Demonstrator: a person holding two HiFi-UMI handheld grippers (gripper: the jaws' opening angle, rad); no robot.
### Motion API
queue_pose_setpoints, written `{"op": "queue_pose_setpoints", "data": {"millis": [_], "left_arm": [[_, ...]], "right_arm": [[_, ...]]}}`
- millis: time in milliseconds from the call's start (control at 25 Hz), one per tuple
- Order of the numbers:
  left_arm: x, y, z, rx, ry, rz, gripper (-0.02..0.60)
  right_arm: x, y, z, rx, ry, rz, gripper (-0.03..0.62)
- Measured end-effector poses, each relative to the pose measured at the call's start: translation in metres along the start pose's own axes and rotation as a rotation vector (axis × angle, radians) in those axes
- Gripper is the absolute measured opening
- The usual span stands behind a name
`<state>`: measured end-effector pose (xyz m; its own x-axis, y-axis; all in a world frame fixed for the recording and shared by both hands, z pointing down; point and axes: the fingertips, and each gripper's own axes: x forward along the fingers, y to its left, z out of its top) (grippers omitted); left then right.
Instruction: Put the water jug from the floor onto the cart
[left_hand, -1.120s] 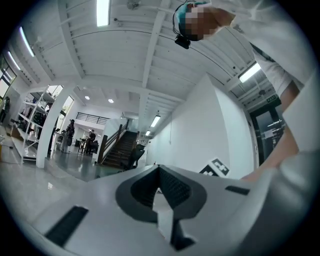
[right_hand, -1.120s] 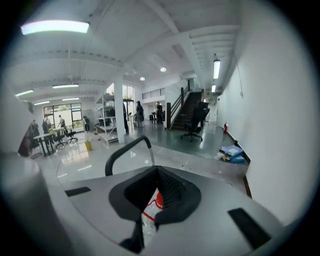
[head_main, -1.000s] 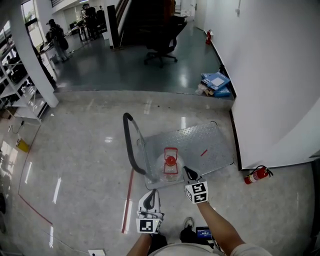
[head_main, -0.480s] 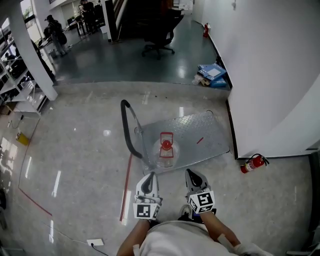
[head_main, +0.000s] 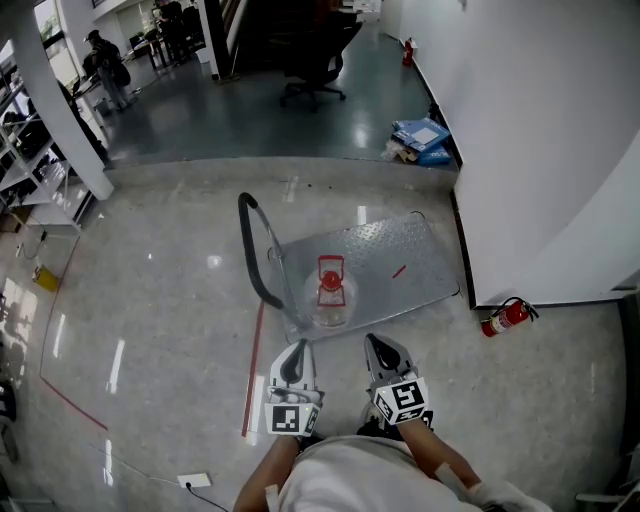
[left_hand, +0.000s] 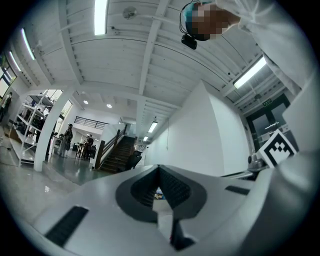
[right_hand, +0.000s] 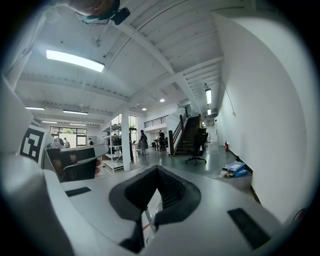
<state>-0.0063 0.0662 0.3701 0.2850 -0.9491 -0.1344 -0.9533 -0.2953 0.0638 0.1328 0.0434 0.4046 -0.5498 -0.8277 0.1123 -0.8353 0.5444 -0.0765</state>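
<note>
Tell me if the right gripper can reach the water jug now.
Probably yes: only bare floor separates the right gripper from the water jug on the cart; its jaws are shut.

A big white wall (head_main: 540, 150) stands right of the right tongs (head_main: 376, 345), and a black chair (head_main: 312, 72) sits far ahead on the shiny floor (head_main: 150, 300).

I see a red fire extinguisher (head_main: 505, 317) lying on the floor by the white wall (head_main: 540, 150), rt side. Blue boxes (head_main: 420, 138) farther back, office chair (head_main: 312, 72) beyond. Red tape line (head_main: 253, 372) on floor; shelves (head_main: 25, 150) far left.
</note>
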Motion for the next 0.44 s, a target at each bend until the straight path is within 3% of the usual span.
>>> {"op": "queue_pose_setpoints", "data": {"millis": [440], "left_arm": [[-0.0037, 0.0031, 0.0001, 0.007, -0.005, -0.001, 0.003]], "right_arm": [[-0.0028, 0.0063, -0.0056, 0.000, -0.001, 0.010, 0.011]]}}
